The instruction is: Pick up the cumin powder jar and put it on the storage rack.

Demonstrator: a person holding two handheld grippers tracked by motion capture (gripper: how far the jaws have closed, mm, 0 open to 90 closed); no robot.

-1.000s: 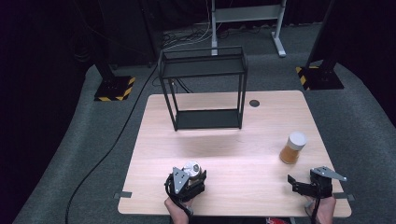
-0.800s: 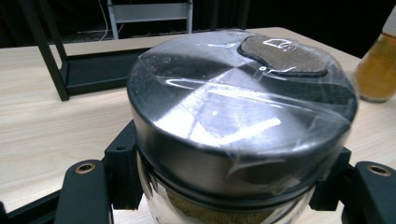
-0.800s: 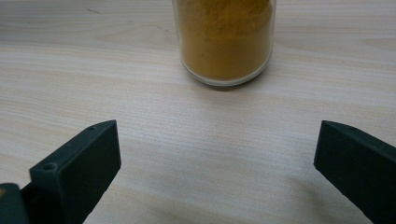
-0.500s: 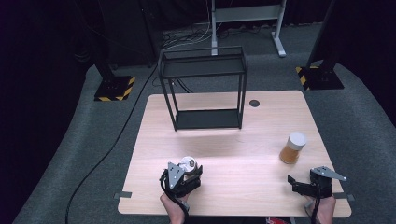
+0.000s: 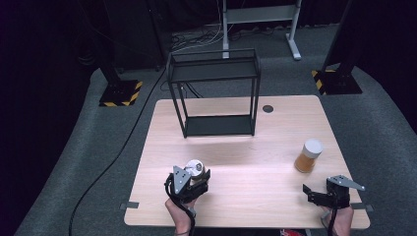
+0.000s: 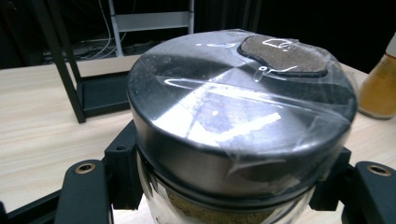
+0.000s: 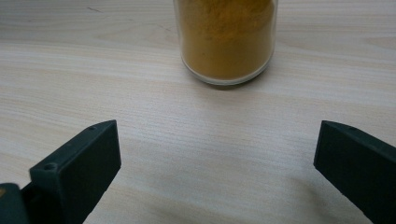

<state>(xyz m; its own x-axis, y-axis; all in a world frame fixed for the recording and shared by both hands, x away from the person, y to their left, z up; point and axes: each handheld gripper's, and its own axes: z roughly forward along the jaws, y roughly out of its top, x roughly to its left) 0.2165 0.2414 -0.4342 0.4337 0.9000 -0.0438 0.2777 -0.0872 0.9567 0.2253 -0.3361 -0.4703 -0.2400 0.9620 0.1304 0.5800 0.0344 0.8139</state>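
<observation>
jar lid (image 6: 243, 107) is shiny brushed metal under crinkly clear film, glass body below; spice jar (image 7: 226, 39) is clear glass too; table (image 5: 236, 172) matt pale wood grain, rack (image 5: 214, 93) matt black metal

The left black two-jaw claw (image 5: 193, 173) is sitting near the front edge of the view from above, its jaws clamping tight on something between them, both black pads pressing in from either side in the left gripper view. The left hand (image 5: 179, 209) is reaching in from below, wrist straight, grey three-cornered plate tilted up on top. Over on the other side, the right black two-jaw claw (image 7: 217, 163) is gaping wide, jaws far apart, nothing between them. The right hand (image 5: 338, 216) is hanging low by the front corner, claw pointing forward.
</observation>
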